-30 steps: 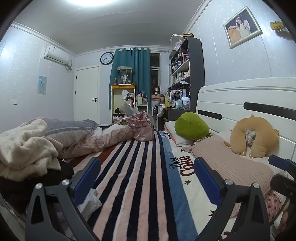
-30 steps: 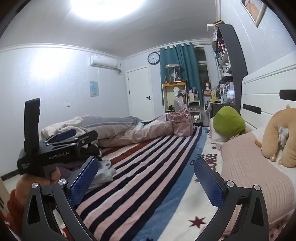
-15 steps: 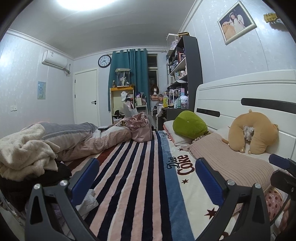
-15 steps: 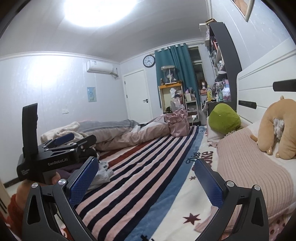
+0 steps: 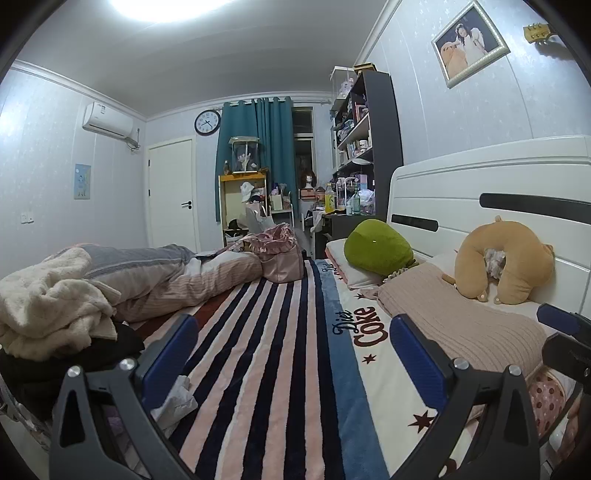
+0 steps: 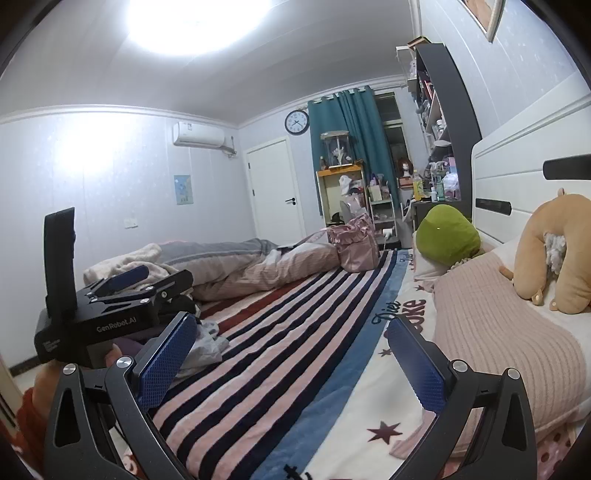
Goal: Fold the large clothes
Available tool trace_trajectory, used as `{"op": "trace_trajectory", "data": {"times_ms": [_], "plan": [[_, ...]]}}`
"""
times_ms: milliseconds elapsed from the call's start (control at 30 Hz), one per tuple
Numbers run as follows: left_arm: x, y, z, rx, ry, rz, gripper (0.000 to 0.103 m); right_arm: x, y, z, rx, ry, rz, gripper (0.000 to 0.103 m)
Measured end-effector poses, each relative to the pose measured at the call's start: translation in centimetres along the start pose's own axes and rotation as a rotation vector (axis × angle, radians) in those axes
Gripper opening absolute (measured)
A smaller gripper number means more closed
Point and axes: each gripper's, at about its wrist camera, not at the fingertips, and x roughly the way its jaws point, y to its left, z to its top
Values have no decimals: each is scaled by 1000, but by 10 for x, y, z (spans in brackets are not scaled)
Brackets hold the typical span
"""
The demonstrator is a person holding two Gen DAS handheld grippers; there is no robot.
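A: The left claw point(image 5: 291, 354) hangs above the striped blanket point(image 5: 266, 332) with its blue pads spread wide and nothing between them. The right claw point(image 6: 291, 354) is the same, gaping and empty over the bed

B: Where are the clothes?

A: Heaped at the left edge of the bed. A cream fleece point(image 5: 48, 299) lies on top of something black point(image 5: 74, 354), and a crumpled pale garment point(image 5: 177, 402) sits just beside the left claw's left finger. From the right wrist view that pale garment point(image 6: 207, 343) lies just behind the right claw's left pad. Neither claw touches any cloth

B: What differs from a second ago?

A: Little on the bed itself. Both cameras have tipped upward: the ceiling lamp point(image 6: 199, 22) fills more of the top, and the framed photo point(image 5: 471, 42) sits higher. The left claw's body point(image 6: 110, 306), seen at the left of the right wrist view, kept its place beside the right claw

B: Anything else on the bed?

A: A green plush point(image 5: 376, 251) and a tan neck pillow point(image 5: 506, 273) by the headboard point(image 5: 480, 192), a pink knit cover point(image 5: 454, 325), a rolled quilt point(image 5: 177, 280) and a pink bag point(image 5: 280, 254) at the far end
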Motion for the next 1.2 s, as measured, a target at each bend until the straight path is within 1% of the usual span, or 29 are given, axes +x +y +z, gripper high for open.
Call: {"op": "trace_trajectory", "data": {"times_ms": [233, 1200], "plan": [[-2, 0, -1, -1, 0, 0, 102, -5, 1, 0, 11, -4, 2, 103], [-7, 6, -6, -4, 7, 8, 102, -2, 4, -2, 13, -6, 1, 103]]}}
